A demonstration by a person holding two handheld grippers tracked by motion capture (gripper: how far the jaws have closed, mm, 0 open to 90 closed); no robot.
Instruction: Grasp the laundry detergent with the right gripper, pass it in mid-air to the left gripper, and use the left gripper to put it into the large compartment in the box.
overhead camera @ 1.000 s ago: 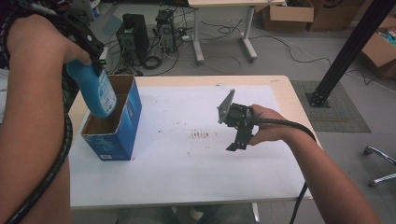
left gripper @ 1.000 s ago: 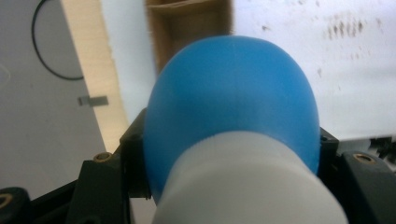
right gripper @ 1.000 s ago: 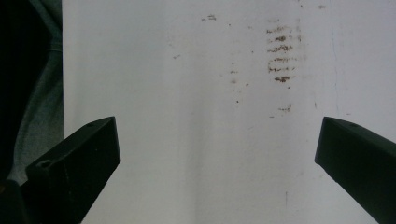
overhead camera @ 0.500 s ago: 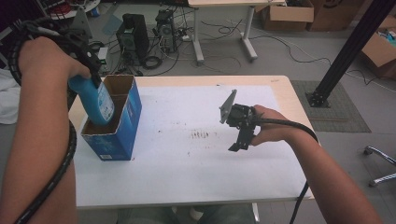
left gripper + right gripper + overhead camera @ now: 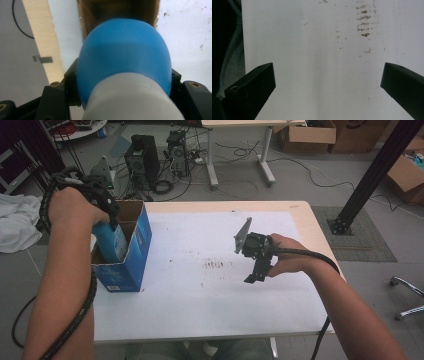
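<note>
White-topped table: left gripper clamps a blue bottle upright, base inside the box below it for packing; right gripper hovers apart, empty

From here I see even, soft indoor light on the white worktop, with faint shadows and no glare. In the left gripper view the blue bottle is blurred, too close; the upper-left corner of the high view is dim.

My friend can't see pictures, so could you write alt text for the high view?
A person's left gripper lowers a blue bottle into an open blue cardboard box at the left of a white table. The right gripper hangs open and empty above the tabletop.
</note>
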